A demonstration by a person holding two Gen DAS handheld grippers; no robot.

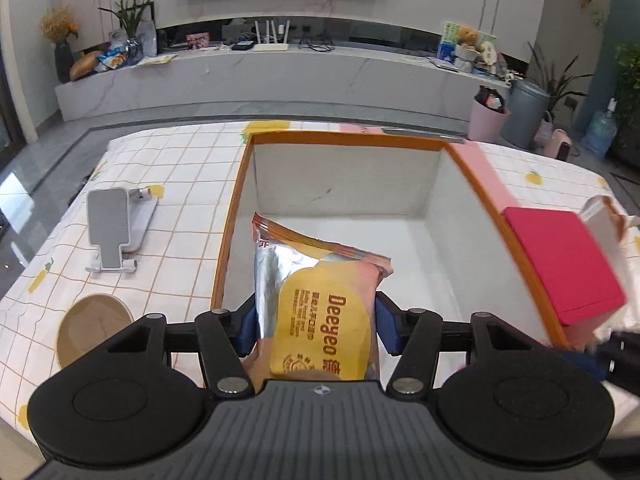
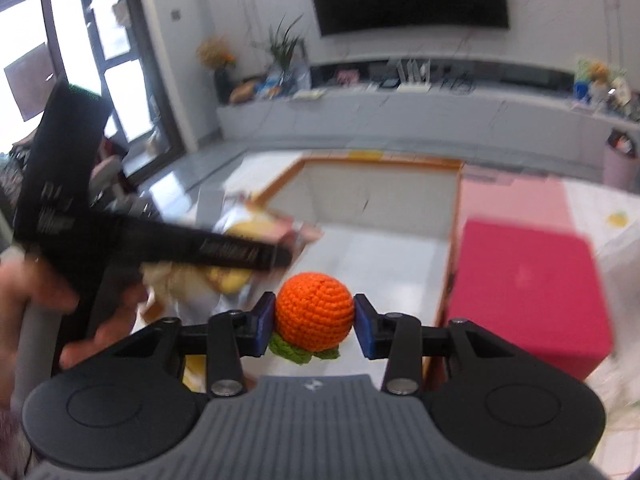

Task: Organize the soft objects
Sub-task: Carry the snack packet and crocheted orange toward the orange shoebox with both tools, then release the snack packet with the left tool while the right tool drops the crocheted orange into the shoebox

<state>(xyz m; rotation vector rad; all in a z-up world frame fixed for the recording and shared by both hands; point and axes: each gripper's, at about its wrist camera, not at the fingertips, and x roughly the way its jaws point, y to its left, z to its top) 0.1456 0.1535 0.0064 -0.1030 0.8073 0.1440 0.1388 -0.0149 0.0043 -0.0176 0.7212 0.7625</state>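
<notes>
An orange and silver pack of wet wipes (image 1: 320,312) sits between the blue pads of my left gripper (image 1: 316,328), which is shut on it, above the near left corner of a white box with an orange rim (image 1: 348,140). My right gripper (image 2: 315,326) is shut on an orange crocheted ball (image 2: 314,312) with green leaves under it, over the near edge of the same box (image 2: 380,164). In the right wrist view the left gripper (image 2: 240,256) shows blurred at the left with the pack, a hand (image 2: 24,292) behind it.
A red block (image 1: 560,260) lies on a pink panel against the box's right side. A grey phone stand (image 1: 116,232) and a round tan dish (image 1: 94,328) sit on the checked tablecloth to the left. Beyond the table are a long TV shelf and bins.
</notes>
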